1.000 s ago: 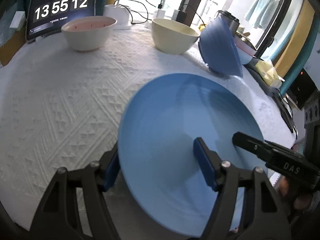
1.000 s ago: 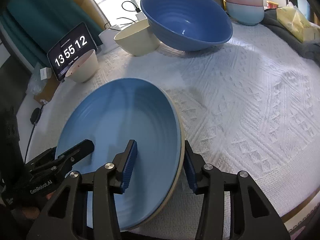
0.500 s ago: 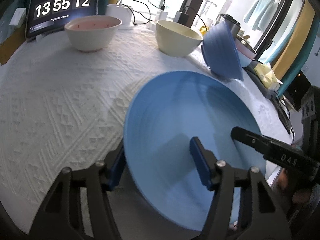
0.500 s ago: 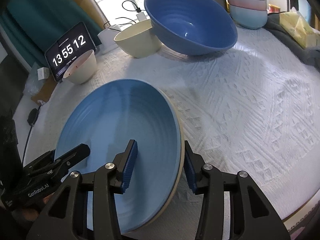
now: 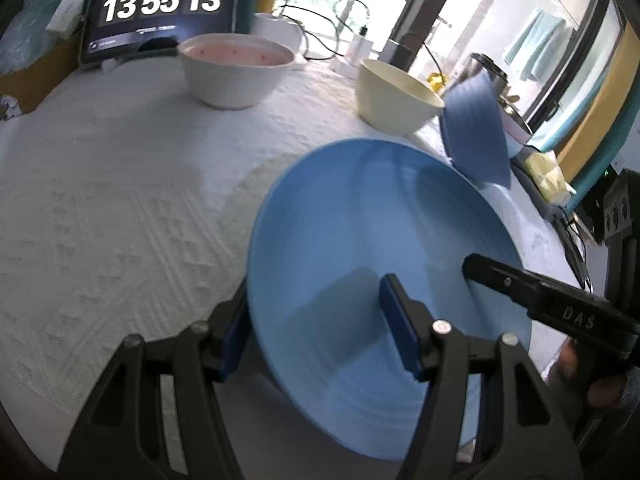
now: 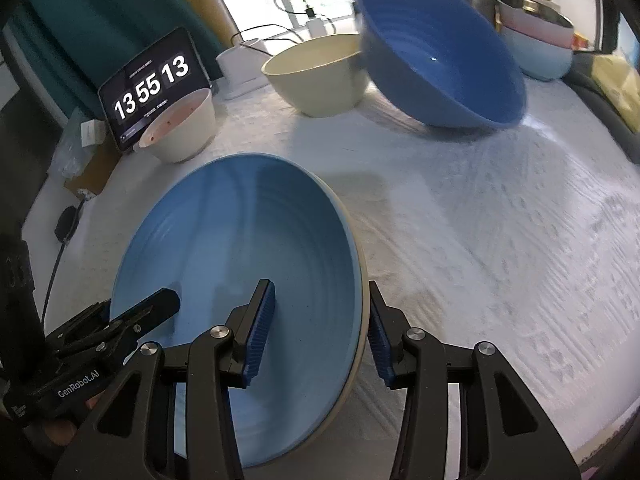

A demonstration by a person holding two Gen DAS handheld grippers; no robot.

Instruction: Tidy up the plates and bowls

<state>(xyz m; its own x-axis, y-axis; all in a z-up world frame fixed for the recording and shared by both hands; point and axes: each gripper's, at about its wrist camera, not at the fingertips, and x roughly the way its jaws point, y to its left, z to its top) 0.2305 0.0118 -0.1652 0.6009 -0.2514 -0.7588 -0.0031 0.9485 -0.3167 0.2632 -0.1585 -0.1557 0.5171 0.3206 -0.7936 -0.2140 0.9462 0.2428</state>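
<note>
Right wrist view | light blue plate (image 6: pixel 240 260) sits just in front of the dark blue bowl (image 6: pixel 440 60), rim gripped by right claw (image 6: pixel 320 332) | left claw (image 5: pixel 320 328) clamps the opposite rim

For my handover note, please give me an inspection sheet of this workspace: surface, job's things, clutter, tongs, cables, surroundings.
Surface: white textured tablecloth.
Job's things: light blue plate held at two rims; dark blue bowl tilted; cream bowl; white bowl with pink inside; stacked pastel bowls.
Clutter: yellow packet.
Tongs: left tongs and right tongs each straddle the plate's rim.
Cables: black cables near the chargers by the window.
Surroundings: clock tablet showing 13 55 13; teal curtain.
</note>
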